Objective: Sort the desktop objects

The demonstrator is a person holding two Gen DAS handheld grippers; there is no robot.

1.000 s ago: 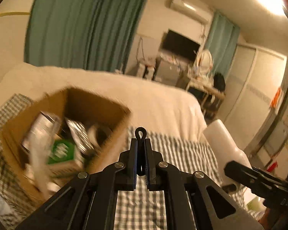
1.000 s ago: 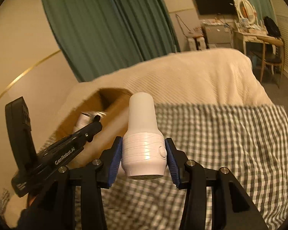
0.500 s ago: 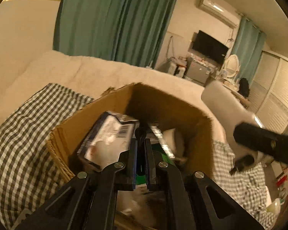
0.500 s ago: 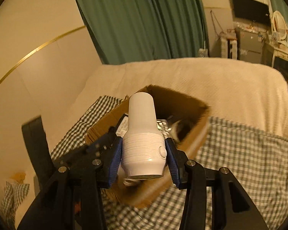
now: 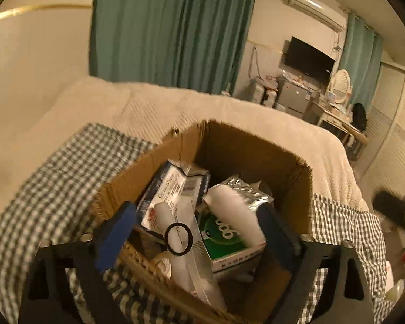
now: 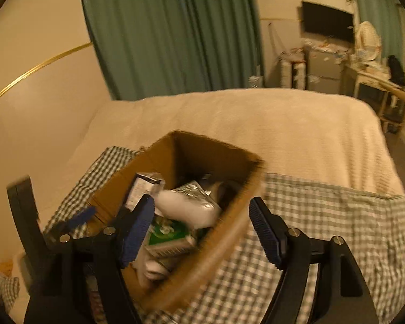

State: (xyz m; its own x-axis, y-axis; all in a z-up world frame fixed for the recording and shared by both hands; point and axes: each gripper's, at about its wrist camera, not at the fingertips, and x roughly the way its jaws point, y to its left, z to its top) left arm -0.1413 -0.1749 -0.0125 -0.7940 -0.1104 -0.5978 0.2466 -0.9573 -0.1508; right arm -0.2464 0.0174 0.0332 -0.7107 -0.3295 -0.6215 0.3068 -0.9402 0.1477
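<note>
The left tongs (image 5: 194, 232) are seen spread wide and opening over the cardboard box (image 5: 256, 151), with nothing pinched; a black ring (image 5: 178, 239) with a clear strip hangs free between the blue pads (image 5: 116, 229). The right tongs (image 6: 199, 229) are likewise opening, their pads apart and pressing on nothing, held above the near rim of the same box. Inside the box, a white bottle (image 6: 186, 210) is seen lying at about 12 o'clock from the right tongs, upon a green-and-white carton (image 5: 229, 237). A silver foil pouch (image 5: 240, 189) is lodged at 1 o'clock from the left tongs, and a printed plastic packet (image 5: 172, 189) at 11 o'clock. The box is set on a checked cloth (image 6: 324, 210) spread over a cream-covered bed (image 6: 256, 118). Green curtains (image 5: 170, 29) are hung beyond, at 12 o'clock.
</note>
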